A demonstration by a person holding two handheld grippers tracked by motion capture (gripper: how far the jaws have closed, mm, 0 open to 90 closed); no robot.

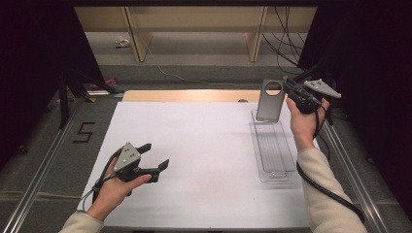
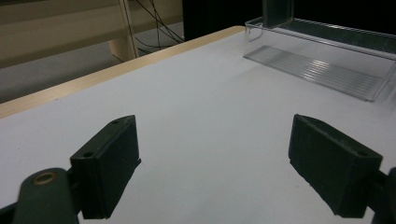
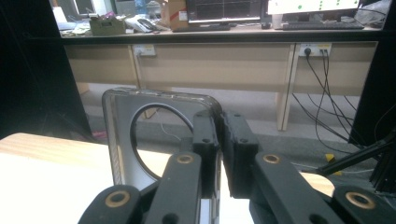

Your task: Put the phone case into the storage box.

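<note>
A grey phone case (image 1: 270,103) with a large round cutout stands upright at the far end of a clear plastic tray (image 1: 272,153) on the right of the white table (image 1: 194,141). My right gripper (image 1: 286,90) is shut on the case's upper right edge. In the right gripper view the jaws (image 3: 220,126) pinch the case (image 3: 122,135) beside the cutout. Whether the case's lower edge rests on the tray I cannot tell. My left gripper (image 1: 154,156) hovers low over the near left of the table, open and holding nothing (image 2: 229,168). Its view looks across to the tray (image 2: 322,70) and the case's foot (image 2: 277,11).
Beyond the table's far wooden edge (image 1: 189,95) stand light wooden shelf legs (image 1: 138,39) with loose cables (image 1: 286,43). Black stands (image 1: 63,92) rise at the left and dark curtains at both sides. Metal rails (image 1: 43,170) run along the table, and a "5" (image 1: 83,132) marks the floor.
</note>
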